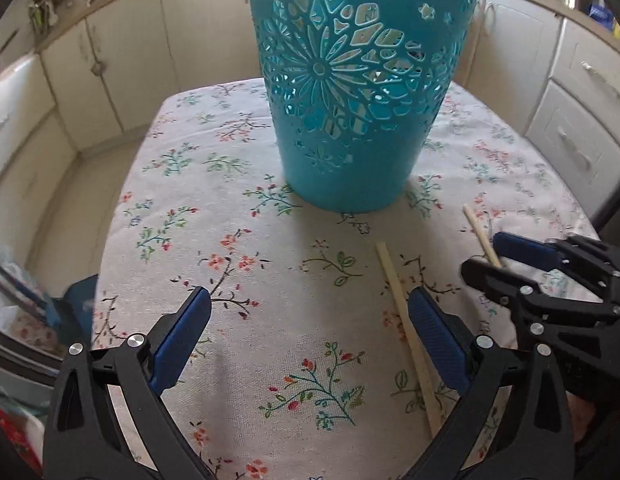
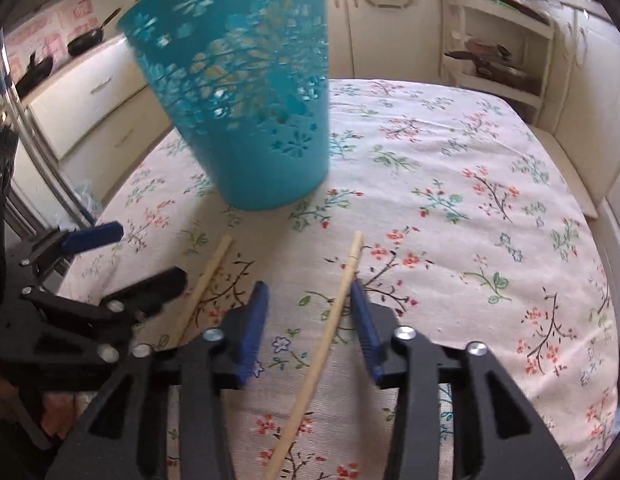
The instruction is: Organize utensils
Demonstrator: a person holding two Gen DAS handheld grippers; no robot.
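Closing now, the half-open right gripper [image 2: 307, 320] could flick the loose stick [image 2: 330, 332] at its one-o'clock pad. Left gripper [image 1: 310, 320] gapes empty; the basket [image 1: 350, 100] could tip.

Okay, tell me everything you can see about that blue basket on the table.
The blue basket is a teal plastic bucket-shaped bin, wider at the rim than the base, its wall pierced with flower-shaped cutouts and solid near the bottom. It stands upright on the floral tablecloth, beyond two wooden sticks that lie apart from it. Neither gripper touches it. Its inside is not visible.
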